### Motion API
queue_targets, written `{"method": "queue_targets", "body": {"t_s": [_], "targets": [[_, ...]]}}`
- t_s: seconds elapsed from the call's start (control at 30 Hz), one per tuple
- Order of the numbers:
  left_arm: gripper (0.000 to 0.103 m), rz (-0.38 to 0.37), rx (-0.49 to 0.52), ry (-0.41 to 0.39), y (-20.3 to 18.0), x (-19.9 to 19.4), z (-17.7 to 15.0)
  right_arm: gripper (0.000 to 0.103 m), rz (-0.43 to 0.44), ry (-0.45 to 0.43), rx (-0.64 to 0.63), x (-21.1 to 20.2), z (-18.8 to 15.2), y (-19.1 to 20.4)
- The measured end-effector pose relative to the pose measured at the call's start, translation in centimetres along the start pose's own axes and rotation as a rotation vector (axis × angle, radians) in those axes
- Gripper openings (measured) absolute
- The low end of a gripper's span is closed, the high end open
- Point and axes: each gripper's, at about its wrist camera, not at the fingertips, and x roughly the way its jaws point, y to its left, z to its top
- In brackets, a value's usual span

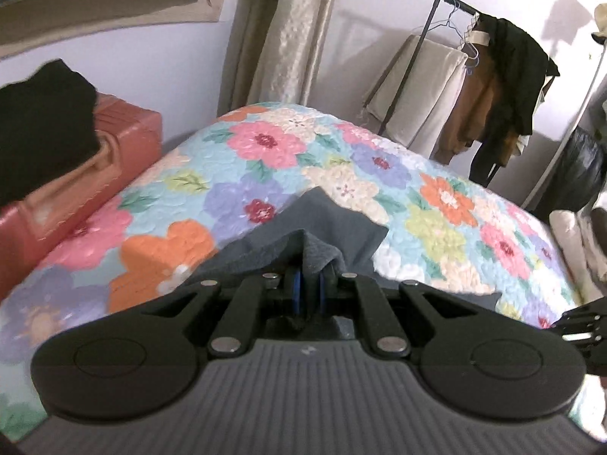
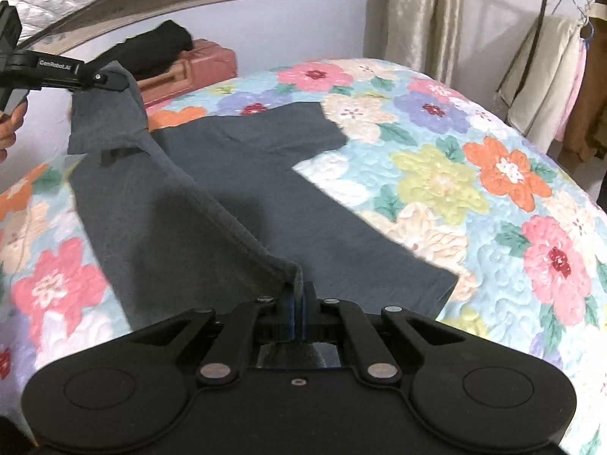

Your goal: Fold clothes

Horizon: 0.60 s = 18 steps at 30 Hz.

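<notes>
I have the left tool (image 1: 310, 284) clamped on a bunched fold of the dark grey knit garment (image 2: 235, 204), its blue-lined pads pressed together with cloth between them. From the right wrist view I see that same left tool (image 2: 110, 79) held up in the air, gripped by a hand (image 2: 11, 121) at the frame's left edge, with one corner of the garment lifted off the bed and hanging from it. My right tool (image 2: 297, 294) is closed on another edge of the same garment, the fabric pinched right at its tip. Between the two tools the cloth runs as a raised ridge; the rest of it lies flat on the quilted floral bedspread (image 2: 474, 174), one sleeve spread out toward the far side. A red hard-shell suitcase (image 1: 125, 129) sits at the bed's far left with a black folded cloth (image 1: 41, 121) on top. A metal clothes rack (image 1: 489, 87) with hanging clothes stands beyond the bed on the right.
</notes>
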Motion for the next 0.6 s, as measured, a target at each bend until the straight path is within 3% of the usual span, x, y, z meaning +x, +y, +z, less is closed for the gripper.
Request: {"method": "queue_targets", "body": {"t_s": [0.13,0.3,0.37,0.43,0.53,0.6], "targets": [[0.008,0.042,-0.021,0.024,-0.3,3.7,1.5,0.003,-0.043,-0.021,-0.005,1.2,1.6,-1.8],[0.008,0.005,0.031,0.033,-1.7,7.0,3.5,0.003,-0.102,-0.072,0.052,1.4,1.6,-2.9],[0.008,-0.007,0.015,0.006,-1.6,8.3,4.4,0.003,-0.125,-0.058,0.054,2.5,1.8,-3.2],[0.008,-0.025,-0.063,-0.009,-0.6,9.7,5.2,0.003,-0.14,-0.038,0.076,3.6,2.0,-3.9],[0.008,-0.022,-0.12,0.054,0.3,12.9,5.3,0.003,-0.136,0.001,0.092,4.9,1.9,-5.1],[0.009,0.004,-0.085,0.08,0.1,14.8,4.7,0.003,-0.123,0.031,0.101,6.2,1.8,-5.6]]}}
